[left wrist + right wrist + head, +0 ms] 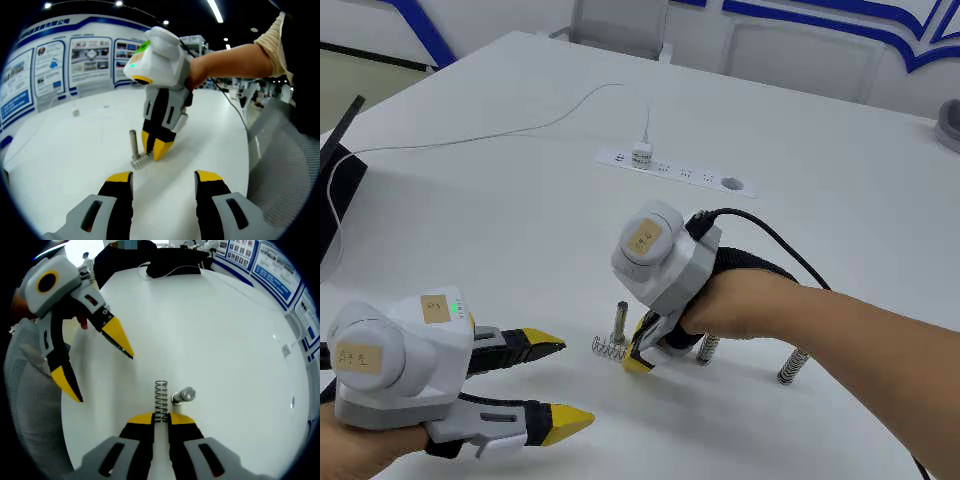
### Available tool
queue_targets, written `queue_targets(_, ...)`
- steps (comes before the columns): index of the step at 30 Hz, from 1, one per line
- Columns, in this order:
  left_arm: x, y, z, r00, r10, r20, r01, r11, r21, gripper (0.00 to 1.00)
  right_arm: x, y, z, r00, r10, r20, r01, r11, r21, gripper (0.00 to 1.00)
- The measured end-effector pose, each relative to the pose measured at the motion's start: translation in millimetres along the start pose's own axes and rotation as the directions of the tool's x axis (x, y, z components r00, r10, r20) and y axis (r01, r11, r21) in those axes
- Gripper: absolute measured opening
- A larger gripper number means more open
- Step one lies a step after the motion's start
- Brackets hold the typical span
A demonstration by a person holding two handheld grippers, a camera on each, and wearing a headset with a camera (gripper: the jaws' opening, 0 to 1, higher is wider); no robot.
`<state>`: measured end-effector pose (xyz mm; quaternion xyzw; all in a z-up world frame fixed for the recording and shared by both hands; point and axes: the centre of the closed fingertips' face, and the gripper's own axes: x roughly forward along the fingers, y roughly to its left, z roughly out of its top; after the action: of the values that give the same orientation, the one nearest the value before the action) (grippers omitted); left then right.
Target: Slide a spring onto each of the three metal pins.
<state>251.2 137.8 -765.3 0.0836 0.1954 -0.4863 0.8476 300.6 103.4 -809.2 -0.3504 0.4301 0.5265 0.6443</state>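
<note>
White surface point(800, 220), broad and matte. Power strip point(675, 171) with plugged-in white cable point(560, 112). Grey chair point(620, 25) at far edge. Blue-trimmed wall posters point(90, 60). Ceiling strip light point(216, 10), small spotlights point(119, 3).

My right claw point(638, 358) pinches a spring point(608, 348) lying flat beside the bare pin point(619, 320) (other pins point(792, 365) already wear springs). Left claw point(565, 383) gapes, well apart.

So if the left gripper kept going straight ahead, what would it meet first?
Probably the spring held in the right gripper, lying by the bare pin; depth is unclear, so those tips could come first.
</note>
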Motion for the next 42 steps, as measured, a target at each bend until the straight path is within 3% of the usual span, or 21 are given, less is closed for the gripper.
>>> queue_targets(13, -2.5, -1.9, 1.0, 1.0, 0.002, -0.005, -0.002, 1.0, 0.003, 0.5, -4.4, 4.2, -5.3, 1.0, 0.0, -0.007, 0.0, 1.0, -0.026, 0.12)
queue_targets(29, -1.8, -5.1, 4.6, 1.0, -0.001, -0.005, 0.001, 1.0, 0.014, 0.5, -31.8, 28.0, -10.2, 0.9997, 0.023, 0.008, -0.022, 0.995, -0.099, 0.12)
queue_targets(42, -0.6, -8.4, 7.4, 0.9999, -0.011, -0.003, 0.011, 1.0, 0.022, 0.49, -55.7, 53.7, -11.2, 0.9983, 0.05, 0.03, -0.043, 0.982, -0.183, 0.12)
